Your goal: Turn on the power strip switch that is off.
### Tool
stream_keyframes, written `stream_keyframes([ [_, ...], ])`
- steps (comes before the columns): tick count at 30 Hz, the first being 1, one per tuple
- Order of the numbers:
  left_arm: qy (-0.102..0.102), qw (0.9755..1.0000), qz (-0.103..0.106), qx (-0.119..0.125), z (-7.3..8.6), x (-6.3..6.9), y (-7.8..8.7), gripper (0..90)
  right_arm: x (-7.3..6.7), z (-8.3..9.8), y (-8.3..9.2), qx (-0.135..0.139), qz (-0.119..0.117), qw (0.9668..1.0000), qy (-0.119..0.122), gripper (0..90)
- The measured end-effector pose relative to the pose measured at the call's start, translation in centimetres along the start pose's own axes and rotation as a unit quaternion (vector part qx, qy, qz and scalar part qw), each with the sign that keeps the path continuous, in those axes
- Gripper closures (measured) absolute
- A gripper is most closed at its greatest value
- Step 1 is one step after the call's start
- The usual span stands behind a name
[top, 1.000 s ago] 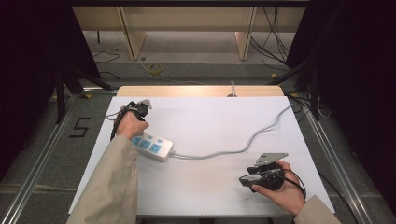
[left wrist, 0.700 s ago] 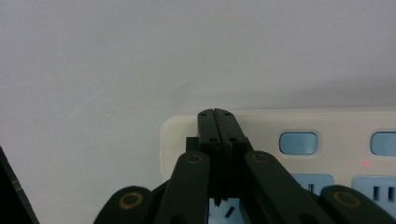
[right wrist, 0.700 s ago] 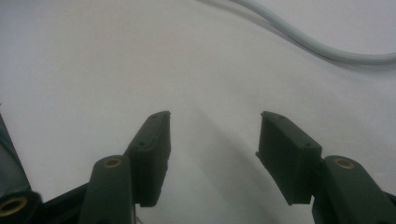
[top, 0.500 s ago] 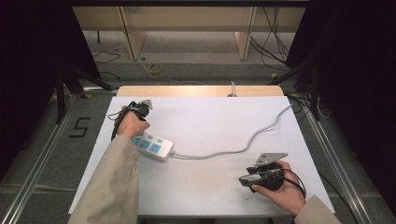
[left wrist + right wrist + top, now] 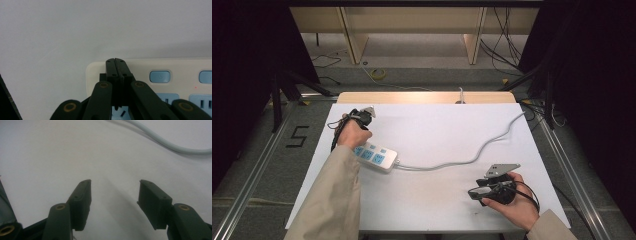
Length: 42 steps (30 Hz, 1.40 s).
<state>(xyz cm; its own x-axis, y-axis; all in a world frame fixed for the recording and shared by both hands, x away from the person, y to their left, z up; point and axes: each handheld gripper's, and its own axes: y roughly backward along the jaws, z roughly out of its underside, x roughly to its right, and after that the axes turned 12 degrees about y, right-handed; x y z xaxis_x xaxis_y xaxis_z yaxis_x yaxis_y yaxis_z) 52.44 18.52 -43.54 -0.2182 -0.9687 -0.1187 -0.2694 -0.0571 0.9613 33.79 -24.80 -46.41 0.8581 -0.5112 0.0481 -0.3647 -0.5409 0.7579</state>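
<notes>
Progress unclear w/o a task line; I judge nothing done yet. Power strip (image 5: pixel 374 157) lies near worktop (image 5: pixel 432 125) left edge. My left tongs (image 5: pixel 116 60) pressed together over its end, pinching nothing; right tongs (image 5: pixel 113 195) spread, near front-right corner.

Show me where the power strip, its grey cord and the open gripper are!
power strip (image 5: pixel 374 156): high view, on its white top face.
grey cord (image 5: pixel 484 145): high view, mid-length on the table.
right gripper (image 5: pixel 113 202): right gripper view, midway between its open jaws.
</notes>
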Motion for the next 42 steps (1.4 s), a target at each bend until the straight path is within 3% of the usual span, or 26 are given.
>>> stream_keyframes([
  [32, 0.002, 0.9992, 0.023, 0.032, 0.9, -0.6, 0.2, 89.2, 0.0, -0.1, 0.0, 0.001, 0.001, 1.0, 0.001, 44.6],
  [34, 0.003, 0.9991, 0.023, 0.034, 0.9, -0.7, 0.2, 84.0, 0.0, -0.1, 0.0, 0.001, 0.001, 1.0, 0.001, 44.6],
  [42, 0.012, 0.9979, 0.03, 0.055, 1.1, -1.0, 0.7, 80.4, 0.0, -0.1, -0.1, 0.0, 0.001, 1.0, 0.004, 44.6],
])
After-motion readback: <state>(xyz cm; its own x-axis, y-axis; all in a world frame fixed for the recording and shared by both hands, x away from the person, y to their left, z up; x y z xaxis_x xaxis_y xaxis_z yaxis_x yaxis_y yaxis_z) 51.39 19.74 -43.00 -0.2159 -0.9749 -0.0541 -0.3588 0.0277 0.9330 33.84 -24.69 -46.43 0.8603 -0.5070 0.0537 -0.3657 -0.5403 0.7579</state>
